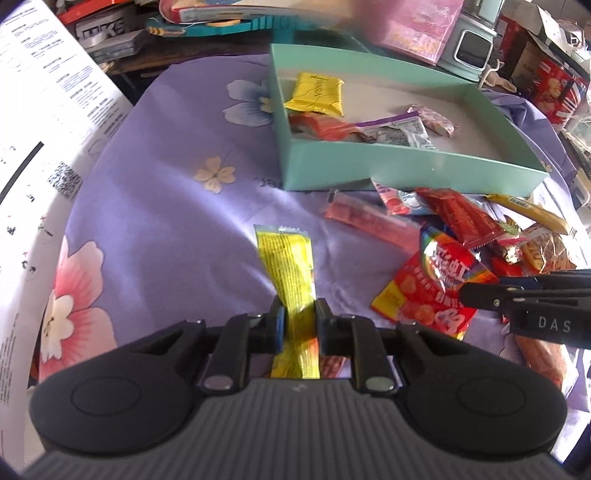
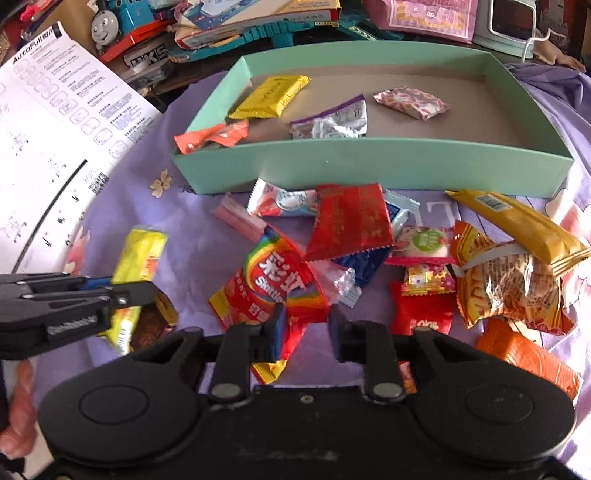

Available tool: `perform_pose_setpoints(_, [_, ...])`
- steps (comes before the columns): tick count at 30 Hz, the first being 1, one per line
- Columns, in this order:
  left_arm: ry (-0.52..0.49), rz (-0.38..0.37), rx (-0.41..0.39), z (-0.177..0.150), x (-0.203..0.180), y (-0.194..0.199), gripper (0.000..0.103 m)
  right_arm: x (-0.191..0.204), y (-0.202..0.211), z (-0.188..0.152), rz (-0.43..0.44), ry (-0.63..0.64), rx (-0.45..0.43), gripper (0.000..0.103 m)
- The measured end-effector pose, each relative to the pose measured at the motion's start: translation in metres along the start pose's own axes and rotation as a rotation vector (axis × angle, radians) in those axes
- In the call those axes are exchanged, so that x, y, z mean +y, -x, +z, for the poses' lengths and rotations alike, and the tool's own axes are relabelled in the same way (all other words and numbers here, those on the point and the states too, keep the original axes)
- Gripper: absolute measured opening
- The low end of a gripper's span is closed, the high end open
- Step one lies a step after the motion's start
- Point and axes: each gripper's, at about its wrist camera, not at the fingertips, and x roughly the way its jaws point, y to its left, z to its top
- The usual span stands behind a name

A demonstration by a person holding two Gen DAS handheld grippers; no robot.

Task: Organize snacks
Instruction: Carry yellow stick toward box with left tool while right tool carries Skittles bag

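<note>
Left gripper pinches one yellow snack packet above the purple cloth. Right gripper looks clamped on the rainbow Skittles bag, though blur hides contact. Four snacks lie in the green box.

Purple floral cloth covers the table. Boxes, a toy train and a white sheet crowd the upper frame; daylight.

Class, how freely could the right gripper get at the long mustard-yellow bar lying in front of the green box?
Probably yes: the mustard-yellow bar lies on top of the pile, uncovered. However, the right gripper seems to be holding the Skittles packet.
</note>
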Motion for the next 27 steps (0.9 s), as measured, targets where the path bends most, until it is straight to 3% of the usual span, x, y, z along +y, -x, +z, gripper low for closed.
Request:
perform_pose_setpoints(4, [0.017,0.005,0.011,0.001,0.005,-0.004,0.016,0.011,-0.006,0.000,0.021,0.000,0.003,0.067])
perform_pose_setpoints(7, [0.029,0.012,0.015,0.001,0.012,-0.004,0.016,0.022,-0.016,-0.002,0.007,0.011,-0.005,0.074])
perform_pose_setpoints(14, [0.039,0.027,0.024,0.003,0.021,-0.009,0.016,0.041,-0.036,-0.002,-0.014,0.083,-0.024,0.077])
perform_pose_setpoints(15, [0.040,0.029,0.025,0.003,0.022,-0.010,0.016,0.044,-0.037,-0.003,-0.017,0.111,-0.026,0.072])
perform_pose_setpoints(18, [0.044,0.034,0.028,0.003,0.022,-0.011,0.016,0.047,-0.031,-0.004,0.015,0.155,-0.028,0.038])
perform_pose_setpoints(19, [0.045,0.037,0.029,0.003,0.021,-0.011,0.016,0.046,-0.028,-0.003,0.031,0.150,-0.025,0.033])
perform_pose_setpoints(22, [0.044,0.041,0.024,0.005,0.019,-0.007,0.016,0.042,-0.019,-0.001,0.062,0.147,-0.024,0.022])
perform_pose_setpoints(27, [0.028,0.044,-0.002,0.008,0.010,0.007,0.016,0.038,-0.005,-0.003,0.081,0.142,-0.041,0.018])
